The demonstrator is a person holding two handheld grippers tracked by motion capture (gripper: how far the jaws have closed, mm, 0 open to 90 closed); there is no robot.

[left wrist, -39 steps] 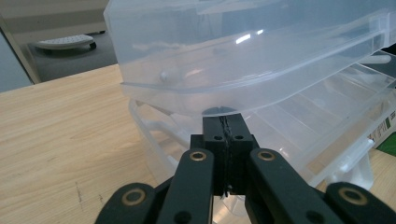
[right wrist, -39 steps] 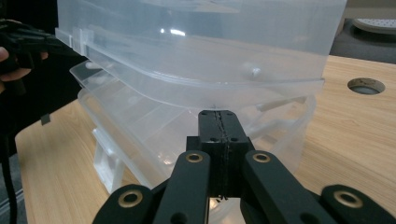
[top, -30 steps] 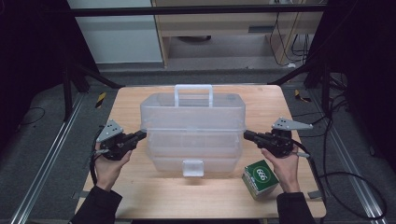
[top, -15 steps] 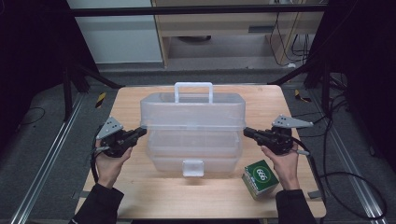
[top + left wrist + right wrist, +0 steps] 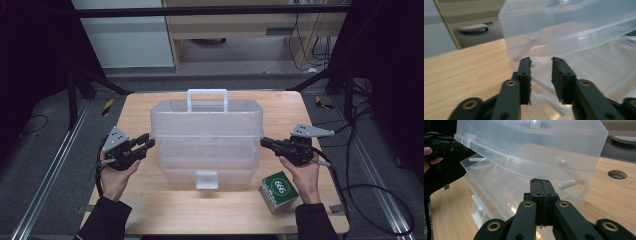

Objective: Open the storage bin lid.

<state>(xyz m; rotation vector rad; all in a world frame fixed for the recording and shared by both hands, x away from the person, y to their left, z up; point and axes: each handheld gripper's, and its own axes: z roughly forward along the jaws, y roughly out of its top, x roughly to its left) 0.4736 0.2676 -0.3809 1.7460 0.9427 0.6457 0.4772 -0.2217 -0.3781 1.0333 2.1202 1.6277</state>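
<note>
Left gripper (image 5: 146, 145) fingers just opened beside the clear box (image 5: 206, 125) — empty

I'm seeing a clear, frosted storage box (image 5: 206, 131), a green-and-white carton (image 5: 280, 191), black grippers and pale wood table (image 5: 165, 210).

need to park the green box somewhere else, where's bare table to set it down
Bare wood lies along the near table edge left of the green box, in front of the clear tiered box, and in the far corners beside its handle. It is crowded at both ends, where the left claw and right claw sit.
</note>
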